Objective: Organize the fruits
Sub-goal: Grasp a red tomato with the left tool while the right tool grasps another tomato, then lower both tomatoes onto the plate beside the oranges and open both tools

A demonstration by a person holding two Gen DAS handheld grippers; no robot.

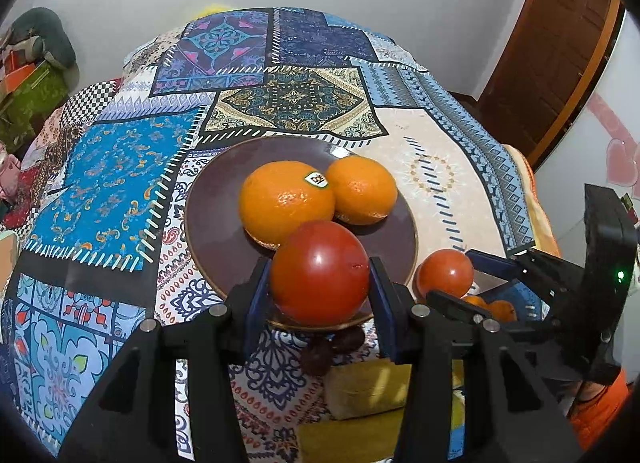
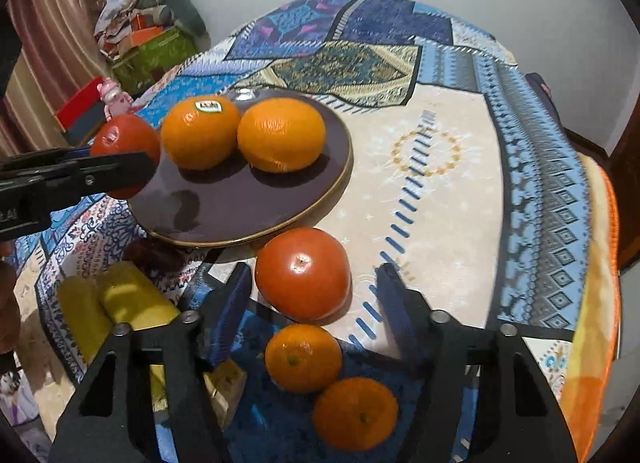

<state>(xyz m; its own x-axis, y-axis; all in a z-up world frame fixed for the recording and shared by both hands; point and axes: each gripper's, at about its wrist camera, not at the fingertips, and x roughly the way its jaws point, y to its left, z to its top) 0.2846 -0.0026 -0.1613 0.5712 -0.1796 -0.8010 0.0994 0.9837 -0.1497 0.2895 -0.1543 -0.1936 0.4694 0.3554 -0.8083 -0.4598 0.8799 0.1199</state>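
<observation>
A dark purple plate holds two large oranges, one with a sticker and one plain. My left gripper is shut on a red tomato and holds it over the plate's near rim; it also shows in the right wrist view. My right gripper is open around a second tomato that sits on the cloth beside the plate. Two small tangerines lie between the right gripper's arms.
A patchwork tablecloth covers the table. Yellow sponge-like blocks and dark brown items lie at the near edge. Boxes and clutter stand by the wall at left. A wooden door is at right.
</observation>
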